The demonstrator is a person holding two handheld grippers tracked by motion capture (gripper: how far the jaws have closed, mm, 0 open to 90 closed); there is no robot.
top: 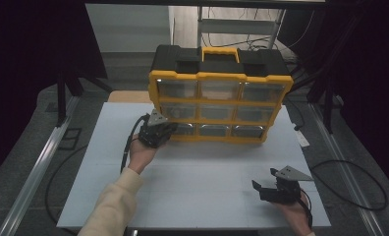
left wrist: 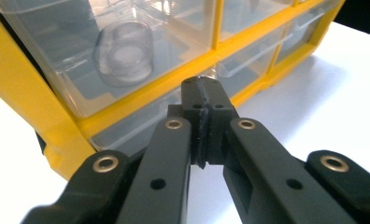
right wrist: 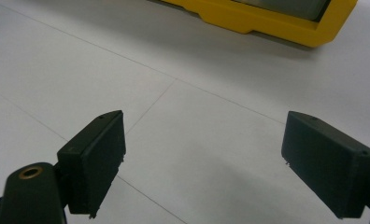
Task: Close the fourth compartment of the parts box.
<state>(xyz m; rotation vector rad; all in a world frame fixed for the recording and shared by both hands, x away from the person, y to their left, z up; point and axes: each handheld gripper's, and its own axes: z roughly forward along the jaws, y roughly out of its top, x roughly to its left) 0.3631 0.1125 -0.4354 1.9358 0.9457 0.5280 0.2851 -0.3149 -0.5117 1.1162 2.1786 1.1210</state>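
A big yellow box (top: 220, 105) with a black top stands upright at the far side of the white table (top: 197, 182). Its front has three rows of clear little drawers. The left gripper (top: 169, 129) is right at the bottom left corner of the box, by the lowest drawer (left wrist: 141, 126) on that side. Its two black jaws are pressed tight together, with nothing between them. In the left gripper view, the tips sit just in front of the yellow bar under the middle drawer (left wrist: 122, 60). I cannot tell if the tips touch the box. That middle drawer has a small clear cup (left wrist: 124, 53) lying inside it. The right gripper (top: 263, 186) is well away from the box, low over the near right part of the table. Its jaws are spread wide apart and hold nothing. In the right gripper view, the bottom edge of the box shows far off at the top.
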